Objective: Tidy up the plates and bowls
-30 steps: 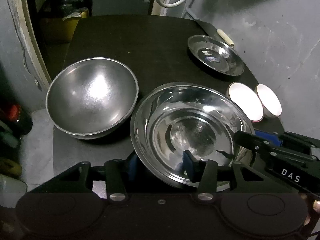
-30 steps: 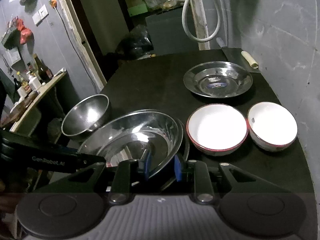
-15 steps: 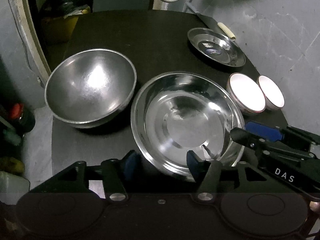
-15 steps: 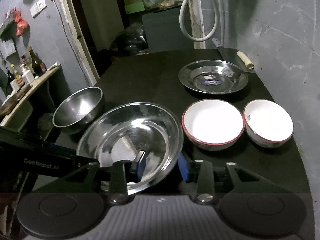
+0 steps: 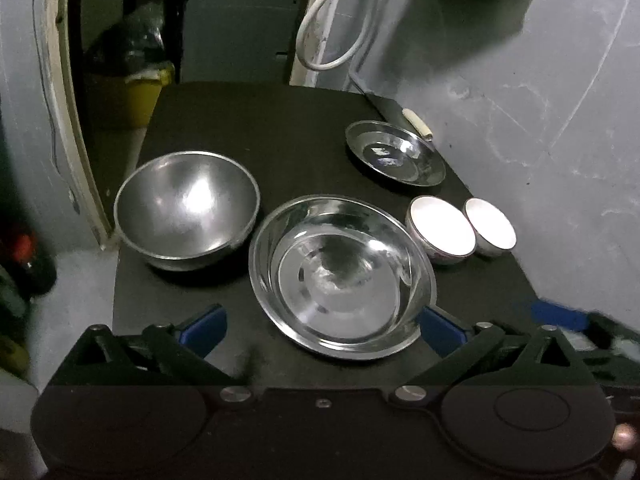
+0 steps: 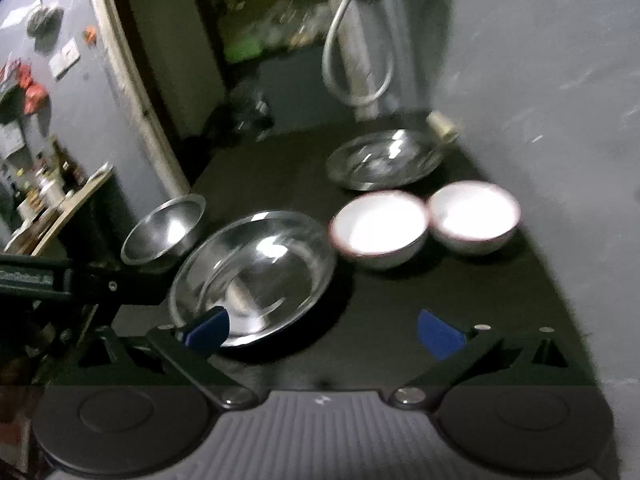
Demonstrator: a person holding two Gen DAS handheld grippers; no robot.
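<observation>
Both grippers stand wide open, their jaws having just been opening, and neither holds anything. Seen from the left wrist, the left gripper [image 5: 322,326] has its blue pads spread to either side of the near rim of the wide shallow steel bowl [image 5: 340,276], which rests flat on the black table [image 5: 256,120]; the pads do not press on it. From the right wrist, the right gripper [image 6: 324,330] has one blue pad in front of that same bowl's near edge and the other over bare tabletop, again with no grip.

Left of the shallow bowl, with their rims close together, sits the deep steel bowl [image 5: 186,210] near the table's left edge. To its right stand two white bowls with reddish rims, the larger white bowl [image 5: 440,230] just beside the shallow bowl and the smaller white bowl [image 5: 490,228] close against the larger one, near the grey wall. Farther back, apart from the rest, lies the steel plate [image 5: 396,158]. A pale-handled tool [image 5: 418,124] lies just behind the plate. The right wrist picture is blurred.
</observation>
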